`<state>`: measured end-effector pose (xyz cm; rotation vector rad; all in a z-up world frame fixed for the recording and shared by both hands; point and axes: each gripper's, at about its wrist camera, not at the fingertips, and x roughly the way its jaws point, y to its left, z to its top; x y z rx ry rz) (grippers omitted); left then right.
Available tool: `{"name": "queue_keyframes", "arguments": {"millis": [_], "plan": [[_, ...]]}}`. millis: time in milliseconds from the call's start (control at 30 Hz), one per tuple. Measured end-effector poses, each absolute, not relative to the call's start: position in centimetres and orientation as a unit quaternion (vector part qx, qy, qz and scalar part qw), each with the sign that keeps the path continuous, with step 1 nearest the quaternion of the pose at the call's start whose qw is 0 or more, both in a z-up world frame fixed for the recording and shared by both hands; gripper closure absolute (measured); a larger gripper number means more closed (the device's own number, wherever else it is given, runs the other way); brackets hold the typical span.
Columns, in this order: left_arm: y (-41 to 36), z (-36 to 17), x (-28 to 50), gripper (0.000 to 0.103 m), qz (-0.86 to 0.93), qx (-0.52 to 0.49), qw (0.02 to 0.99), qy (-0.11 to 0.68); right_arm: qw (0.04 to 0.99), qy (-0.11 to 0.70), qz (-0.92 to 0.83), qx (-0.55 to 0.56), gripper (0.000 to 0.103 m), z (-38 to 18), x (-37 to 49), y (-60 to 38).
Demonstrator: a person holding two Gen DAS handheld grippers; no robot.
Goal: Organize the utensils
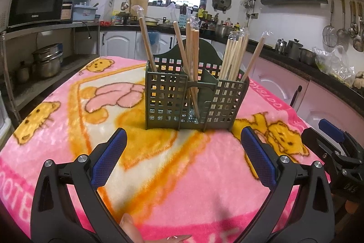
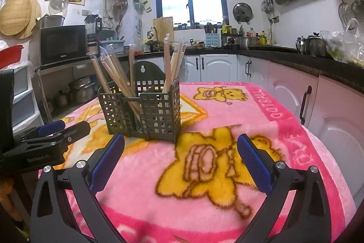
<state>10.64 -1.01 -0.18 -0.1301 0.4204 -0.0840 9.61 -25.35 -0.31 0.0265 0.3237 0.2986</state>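
A dark green slotted utensil holder [image 1: 195, 99] [image 2: 141, 109] stands upright on the pink bear-print blanket [image 1: 159, 174] [image 2: 227, 152]. Several plastic-wrapped wooden chopsticks [image 1: 234, 58] [image 2: 113, 74] lean in its compartments. My left gripper [image 1: 183, 136] hovers open just in front of the holder, nothing between its blue pads. My right gripper [image 2: 180, 142] is also open and empty, near the holder's right front corner. Each gripper shows at the edge of the other's view: the right gripper [image 1: 332, 140] and the left gripper [image 2: 59, 131].
The blanket-covered table sits in a kitchen. A shelf with a microwave [image 1: 36, 1] and pots stands to the left. White cabinets and a dark countertop [image 2: 295, 60] run along the right. A person's fingertips [image 1: 129, 227] show at the bottom edge.
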Motion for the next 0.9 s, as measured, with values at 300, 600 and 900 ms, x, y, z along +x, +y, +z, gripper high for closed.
{"name": "queue_keyframes", "arguments": {"millis": [300, 600, 900], "plan": [[-1.04, -0.33, 10.65, 0.011, -0.042, -0.065, 0.975, 0.207, 0.976, 0.163, 0.145, 0.015, 0.007, -0.34, 9.71, -25.47], [-1.01, -0.4, 10.61, 0.011, -0.044, -0.064, 0.975, 0.207, 0.976, 0.163, 0.145, 0.016, 0.007, -0.39, 9.67, -25.52], [-1.02, -0.4, 10.61, 0.011, -0.045, -0.063, 0.975, 0.207, 0.975, 0.165, 0.145, 0.015, 0.007, -0.44, 9.62, -25.56]]}}
